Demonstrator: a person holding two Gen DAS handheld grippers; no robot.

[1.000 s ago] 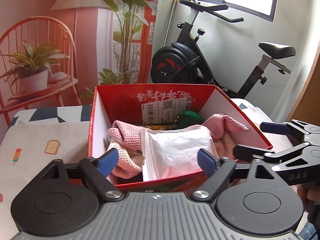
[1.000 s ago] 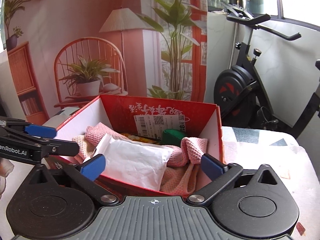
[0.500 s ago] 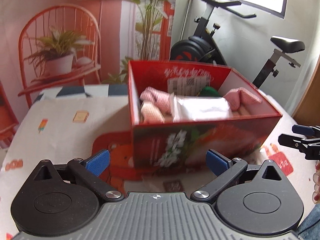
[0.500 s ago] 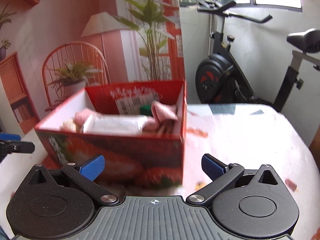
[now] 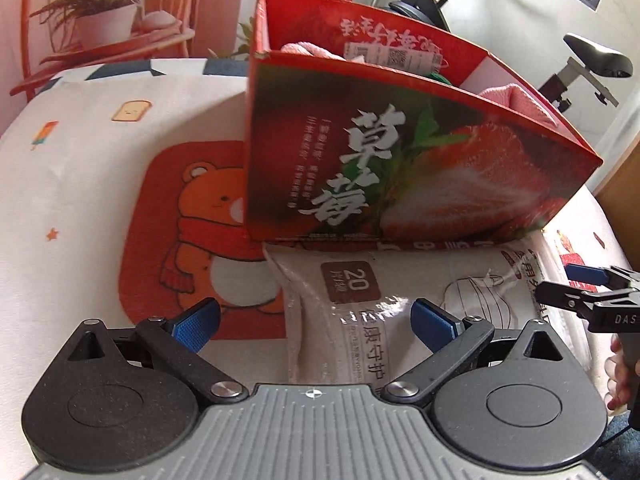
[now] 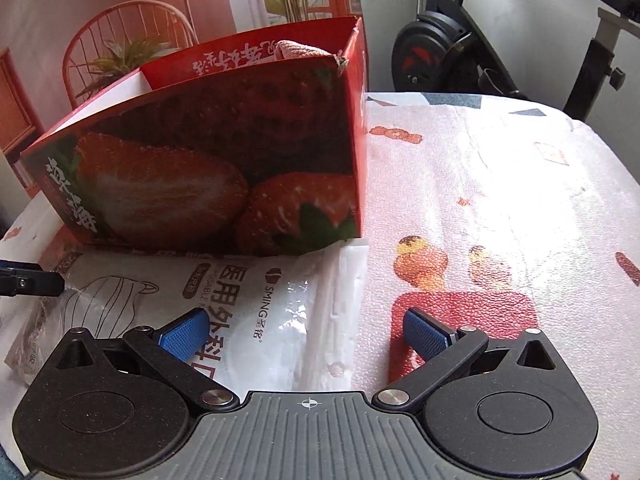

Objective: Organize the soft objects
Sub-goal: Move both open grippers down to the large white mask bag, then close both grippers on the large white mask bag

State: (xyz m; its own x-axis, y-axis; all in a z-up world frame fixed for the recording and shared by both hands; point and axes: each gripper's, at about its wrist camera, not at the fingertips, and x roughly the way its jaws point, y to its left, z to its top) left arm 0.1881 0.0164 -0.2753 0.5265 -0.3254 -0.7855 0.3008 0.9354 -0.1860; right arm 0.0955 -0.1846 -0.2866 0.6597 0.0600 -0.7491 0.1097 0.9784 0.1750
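Observation:
A red strawberry-print box (image 5: 400,160) (image 6: 200,168) stands on the table, with pink cloth (image 5: 516,100) (image 6: 296,48) showing above its rim. A white plastic pack of face masks (image 5: 380,292) (image 6: 240,300) lies flat against the box's near wall. My left gripper (image 5: 316,320) is open low over the pack's left part, with nothing between its blue pads. My right gripper (image 6: 306,332) is open over the pack's right edge, also with nothing between its pads. Each gripper's tips show in the other view, the right gripper (image 5: 564,282) and the left gripper (image 6: 28,280).
The tablecloth (image 5: 80,184) has a bear print on the left and cartoon prints on the right (image 6: 500,220). An exercise bike (image 6: 460,40) stands beyond the table's far edge. A hand (image 5: 618,376) holds the right gripper's handle.
Both grippers have dropped from above the box's open top to low in front of its near wall. The mask pack on the table has come into view, and the box's contents are mostly hidden.

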